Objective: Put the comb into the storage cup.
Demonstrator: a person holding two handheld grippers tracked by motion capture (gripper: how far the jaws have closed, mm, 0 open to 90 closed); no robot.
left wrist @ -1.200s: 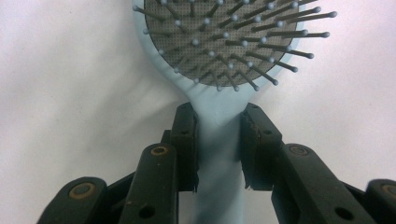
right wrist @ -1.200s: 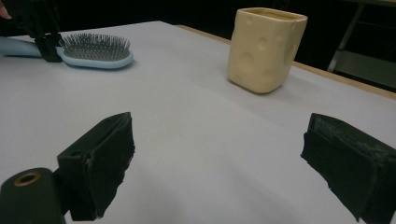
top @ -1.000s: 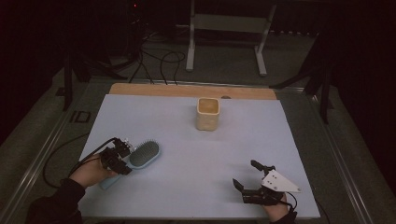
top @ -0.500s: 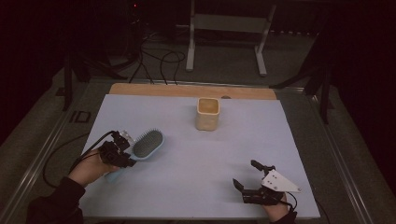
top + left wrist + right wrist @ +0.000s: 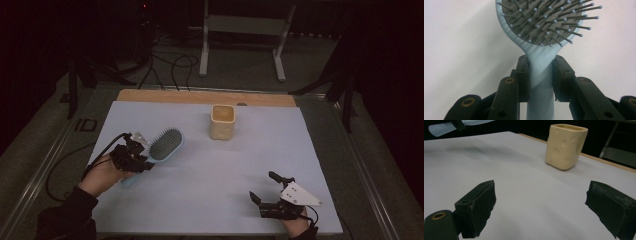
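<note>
Hairbrush [image 5: 166,144], pale blue with a grey bristle pad, held over the left part of the pale table sheet [image 5: 200,190], head pointing toward the centre and bristles facing up. Clamped by its handle in the left gripper [image 5: 141,159], both black pads pressed flat against the handle just below the head, as seen in the left gripper view [image 5: 541,82]. Cream cup [image 5: 222,121] standing upright toward the far side of the sheet, well apart from the brush. Right gripper [image 5: 266,187] low at the near right corner, jaws spread wide with nothing between them, facing the cup [image 5: 566,146].
</note>
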